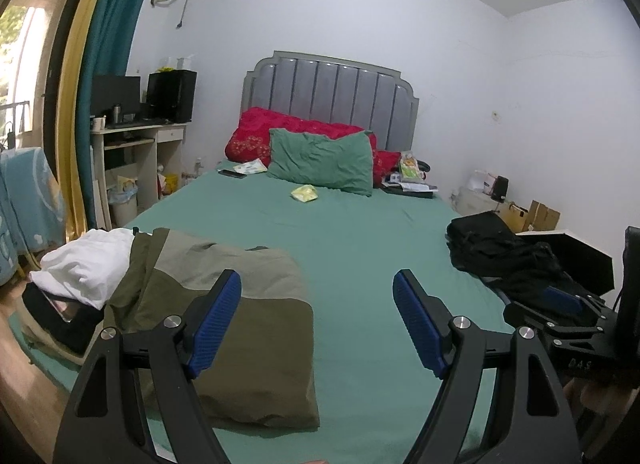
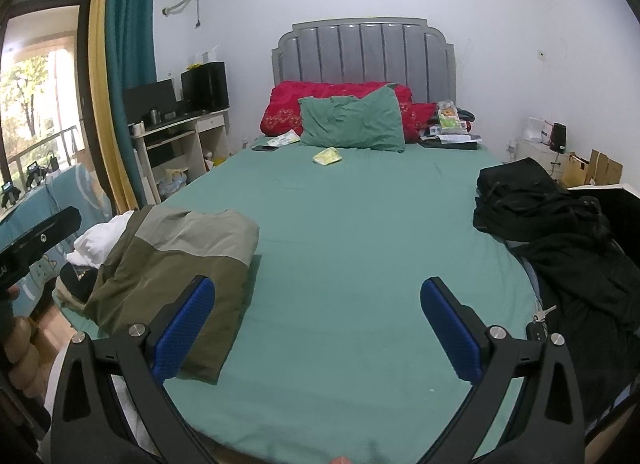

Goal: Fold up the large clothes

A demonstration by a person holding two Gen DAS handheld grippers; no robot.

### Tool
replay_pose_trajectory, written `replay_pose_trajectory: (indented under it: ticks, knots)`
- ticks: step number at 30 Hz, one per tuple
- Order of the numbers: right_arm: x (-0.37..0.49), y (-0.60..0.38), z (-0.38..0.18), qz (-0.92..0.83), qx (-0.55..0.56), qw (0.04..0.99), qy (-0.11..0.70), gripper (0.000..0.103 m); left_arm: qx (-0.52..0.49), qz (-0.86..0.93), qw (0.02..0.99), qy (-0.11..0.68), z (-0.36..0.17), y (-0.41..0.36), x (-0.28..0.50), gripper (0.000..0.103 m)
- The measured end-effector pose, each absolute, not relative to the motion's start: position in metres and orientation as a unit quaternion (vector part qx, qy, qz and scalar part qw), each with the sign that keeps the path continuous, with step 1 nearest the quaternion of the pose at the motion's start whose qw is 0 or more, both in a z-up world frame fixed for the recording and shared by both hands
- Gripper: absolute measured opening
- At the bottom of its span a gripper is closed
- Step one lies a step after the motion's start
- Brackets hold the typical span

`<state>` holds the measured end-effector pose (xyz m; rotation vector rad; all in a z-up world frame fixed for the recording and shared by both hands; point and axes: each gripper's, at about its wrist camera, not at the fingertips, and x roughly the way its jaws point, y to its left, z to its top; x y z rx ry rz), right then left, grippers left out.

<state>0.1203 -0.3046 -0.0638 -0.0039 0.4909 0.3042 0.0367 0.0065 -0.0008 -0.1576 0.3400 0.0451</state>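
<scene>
Green sheets cover the bed (image 2: 360, 224), its middle bare. Both the left tongs (image 1: 318, 320) and right tongs (image 2: 318, 324) hang released, holding nothing. An olive garment (image 2: 176, 264) lies folded at the near left, long axis running near to far. Black clothes (image 2: 560, 232) are heaped at the right edge, axis unclear; the likely next step is pinching two corners there and dragging them flat to centre.

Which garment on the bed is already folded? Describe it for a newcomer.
Start at the green-sheeted bed and go to its near left corner. The folded olive garment lies there, a flat two-tone rectangle, unlike the crumpled white cloth beside it or the black heap opposite.
</scene>
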Motion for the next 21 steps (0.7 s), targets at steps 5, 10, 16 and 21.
replay_pose_trajectory:
  ticks: [5,10,16,21]
  knots:
    - [0.1198,-0.3063,-0.0639,0.151,0.001,0.959,0.242,0.101,-0.076,0.023,0.983,0.167,0.0009,0.0030,0.0366,0.081]
    - [0.1165,-0.3057,-0.0616,0.148,0.003,0.960,0.238,0.101,-0.076,0.023,0.983,0.167,0.0013,0.0035,0.0361,0.081]
    - [0.1130,-0.3039,-0.0608,0.148,0.003,0.961,0.236,0.101,-0.078,0.020,0.983,0.164,0.0029,0.0034,0.0360,0.081]
    - [0.1129,-0.3037,-0.0606,0.148,0.003,0.961,0.236,0.101,-0.078,0.021,0.983,0.163,0.0040,0.0022,0.0340,0.081]
